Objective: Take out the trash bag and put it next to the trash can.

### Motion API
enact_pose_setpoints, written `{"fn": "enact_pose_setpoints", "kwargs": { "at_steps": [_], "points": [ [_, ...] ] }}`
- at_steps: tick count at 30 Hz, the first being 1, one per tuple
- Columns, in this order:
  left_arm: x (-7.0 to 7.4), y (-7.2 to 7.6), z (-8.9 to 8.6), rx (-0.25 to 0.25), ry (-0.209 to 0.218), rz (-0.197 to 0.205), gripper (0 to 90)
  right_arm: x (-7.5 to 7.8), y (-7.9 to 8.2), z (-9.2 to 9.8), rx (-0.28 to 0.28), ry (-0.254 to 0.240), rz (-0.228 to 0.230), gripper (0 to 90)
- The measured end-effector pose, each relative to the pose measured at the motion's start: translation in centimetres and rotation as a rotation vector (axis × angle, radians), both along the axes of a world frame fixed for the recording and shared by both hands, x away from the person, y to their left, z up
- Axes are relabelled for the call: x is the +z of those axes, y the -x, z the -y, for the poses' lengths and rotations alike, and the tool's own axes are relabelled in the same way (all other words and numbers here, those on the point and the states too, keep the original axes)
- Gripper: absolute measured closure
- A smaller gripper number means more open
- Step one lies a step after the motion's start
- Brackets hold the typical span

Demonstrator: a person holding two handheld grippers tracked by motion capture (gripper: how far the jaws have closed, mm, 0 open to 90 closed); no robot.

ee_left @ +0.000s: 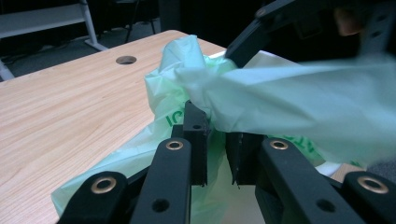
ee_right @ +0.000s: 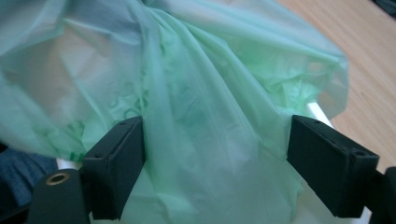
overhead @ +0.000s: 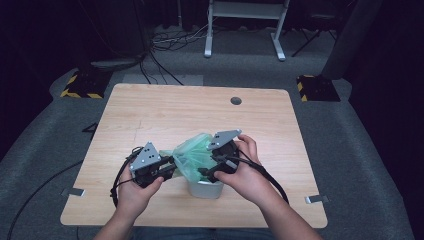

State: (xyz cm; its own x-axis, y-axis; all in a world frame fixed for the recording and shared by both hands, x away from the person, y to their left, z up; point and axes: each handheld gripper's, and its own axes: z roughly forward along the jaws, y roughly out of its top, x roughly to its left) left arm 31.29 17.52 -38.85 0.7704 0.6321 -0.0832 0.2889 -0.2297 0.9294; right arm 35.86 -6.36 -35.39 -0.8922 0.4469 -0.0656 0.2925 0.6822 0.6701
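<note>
High view: my left claw point(overhead: 170, 169) pinches the green bag point(overhead: 192, 152) draped over the white bin point(overhead: 206, 189) on the counter point(overhead: 150, 110); my right claw point(overhead: 207, 172) gapes around loose plastic.

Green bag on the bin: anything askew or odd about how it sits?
Yes. The bag is not seated over the white bin; it stands bunched above it, one corner pinched in the left hand-held gripper.

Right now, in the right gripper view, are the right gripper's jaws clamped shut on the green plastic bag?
No, the right gripper stands wide open, its two black jaws far apart with the green plastic bag loose between them.
</note>
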Motion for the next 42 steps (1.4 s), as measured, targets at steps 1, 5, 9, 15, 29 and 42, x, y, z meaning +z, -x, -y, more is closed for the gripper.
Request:
{"fn": "enact_pose_setpoints", "kwargs": {
  "at_steps": [1, 5, 9, 15, 29, 42],
  "points": [
    [0.0, 0.0, 0.0, -0.003, 0.004, -0.002, 79.8, -0.2, -0.3, -0.4, -0.003, 0.02, -0.001, 19.7],
    [-0.2, 0.2, 0.2, -0.008, 0.016, -0.01, 78.6, -0.7, -1.0, -1.8, 0.008, 0.065, -0.013, 22.3],
    [-0.2, 0.3, 0.3, -0.009, -0.001, -0.015, 73.2, -1.4, -1.7, -2.8, 0.03, 0.099, -0.057, 38.4],
    [-0.2, 0.8, -0.2, 0.074, 0.005, 0.024, 41.0, -1.8, -2.2, -3.0, 0.059, 0.113, -0.069, 67.9],
    [-0.9, 1.7, -1.3, 0.075, 0.01, 0.011, 27.3, -2.1, -2.2, 0.0, 0.06, -0.126, -0.053, 89.9],
    [-1.5, 1.4, -0.6, 0.05, -0.015, -0.001, 27.7, -1.6, -1.8, 1.4, 0.061, -0.326, -0.002, 90.0]
  ]
}}
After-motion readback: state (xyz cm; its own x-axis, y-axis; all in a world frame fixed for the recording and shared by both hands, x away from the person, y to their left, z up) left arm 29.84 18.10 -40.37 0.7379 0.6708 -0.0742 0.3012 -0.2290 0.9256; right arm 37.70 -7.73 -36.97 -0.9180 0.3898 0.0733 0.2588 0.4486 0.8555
